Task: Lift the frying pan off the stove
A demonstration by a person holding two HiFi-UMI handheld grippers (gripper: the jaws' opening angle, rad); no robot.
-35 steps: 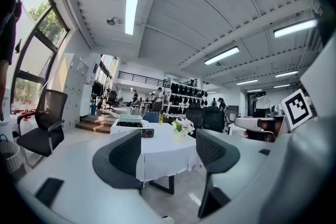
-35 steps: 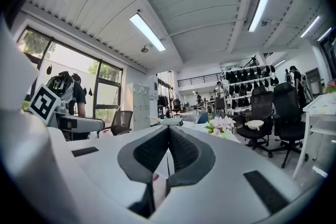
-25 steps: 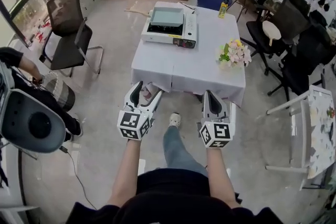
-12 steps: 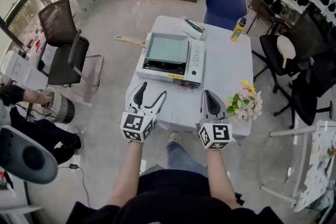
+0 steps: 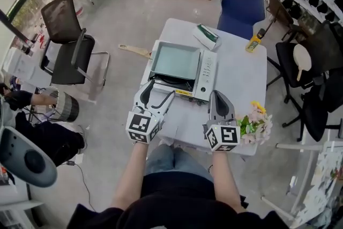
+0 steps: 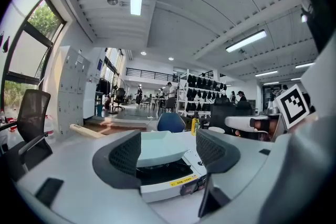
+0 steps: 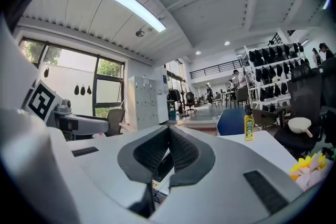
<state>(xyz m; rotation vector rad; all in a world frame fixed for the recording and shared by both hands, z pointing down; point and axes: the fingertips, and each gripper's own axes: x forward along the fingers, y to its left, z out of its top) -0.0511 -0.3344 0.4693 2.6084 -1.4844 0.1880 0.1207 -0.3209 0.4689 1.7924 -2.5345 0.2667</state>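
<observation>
A square grey frying pan (image 5: 176, 60) sits on a white portable stove (image 5: 206, 73), its wooden handle (image 5: 134, 51) sticking out to the left past the table edge. My left gripper (image 5: 161, 88) is open, at the stove's front left corner, with nothing between its fingers. In the left gripper view the pan (image 6: 157, 145) and stove (image 6: 163, 189) show between the spread jaws. My right gripper (image 5: 218, 95) is shut and empty, just in front of the stove's control side. The right gripper (image 7: 168, 152) hides most of the stove in its own view.
The white table (image 5: 241, 78) also holds a green and white box (image 5: 206, 36), a yellow bottle (image 5: 253, 43) and a bunch of flowers (image 5: 256, 126) at the front right. A blue chair (image 5: 241, 1) stands behind, a black chair (image 5: 67, 35) to the left.
I have come up to the table: both grippers went from above the floor to the stove's front edge. Left stays open, right stays shut.
</observation>
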